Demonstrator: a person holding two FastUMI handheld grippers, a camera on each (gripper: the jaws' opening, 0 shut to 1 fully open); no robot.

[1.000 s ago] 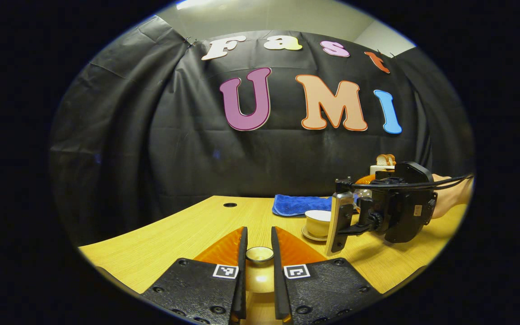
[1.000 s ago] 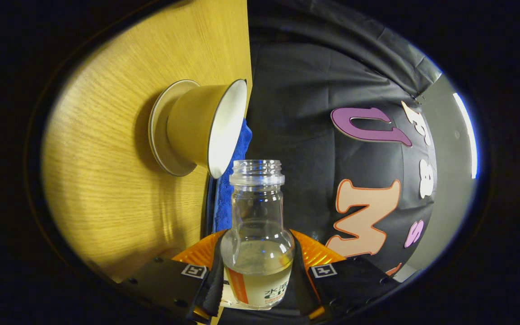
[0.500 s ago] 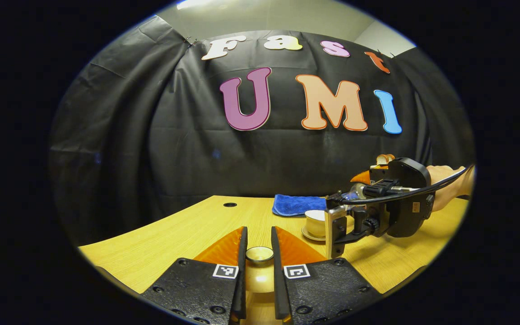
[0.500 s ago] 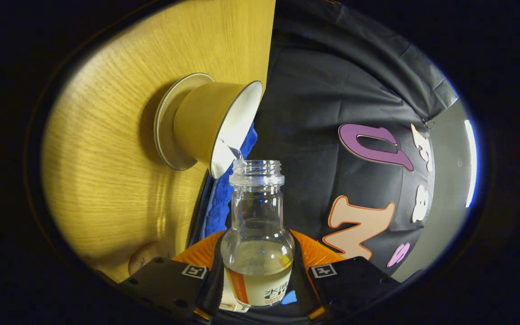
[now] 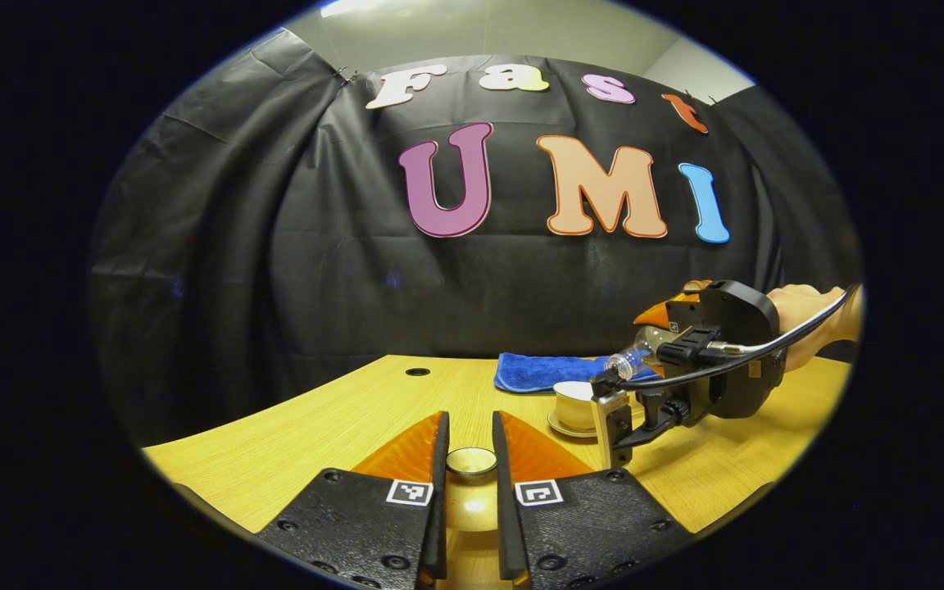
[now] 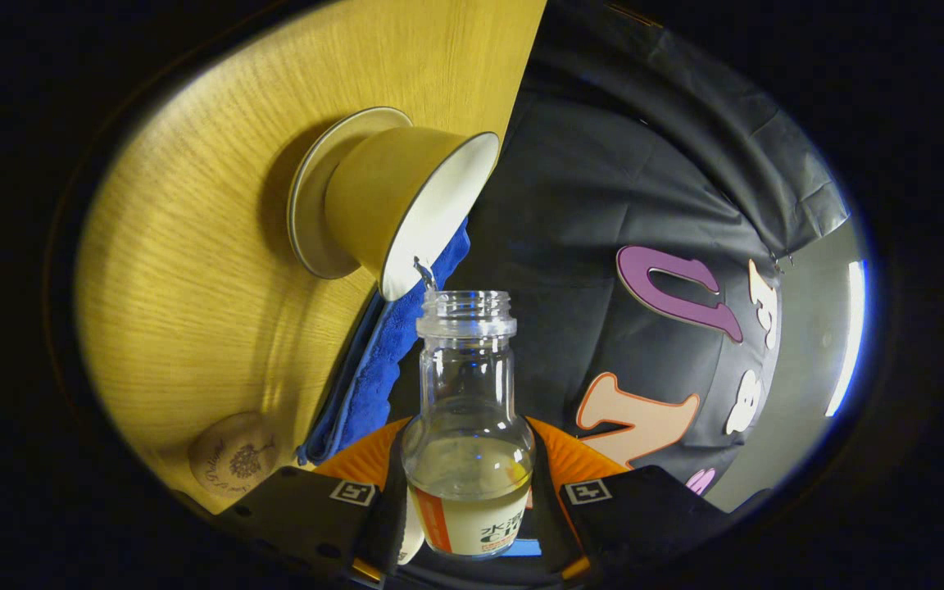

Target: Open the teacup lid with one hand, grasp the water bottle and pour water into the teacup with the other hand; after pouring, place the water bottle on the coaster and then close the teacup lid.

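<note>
Teacup lid [image 5: 472,461] sits clamped between the two fingers of the left gripper [image 5: 469,459], held low over the near edge of the wooden table [image 5: 341,418]. Farther right in the left gripper view, the open teacup [image 5: 575,403] stands on its saucer [image 5: 562,426] just in front of a blue cloth [image 5: 537,370] near the table's far edge. Right of it, the right gripper [image 6: 467,483] grips the water bottle [image 6: 467,426], tipped with its mouth over the cup's rim; a thin trickle runs from the mouth. A round coaster [image 6: 234,465] lies near the cloth.
</note>
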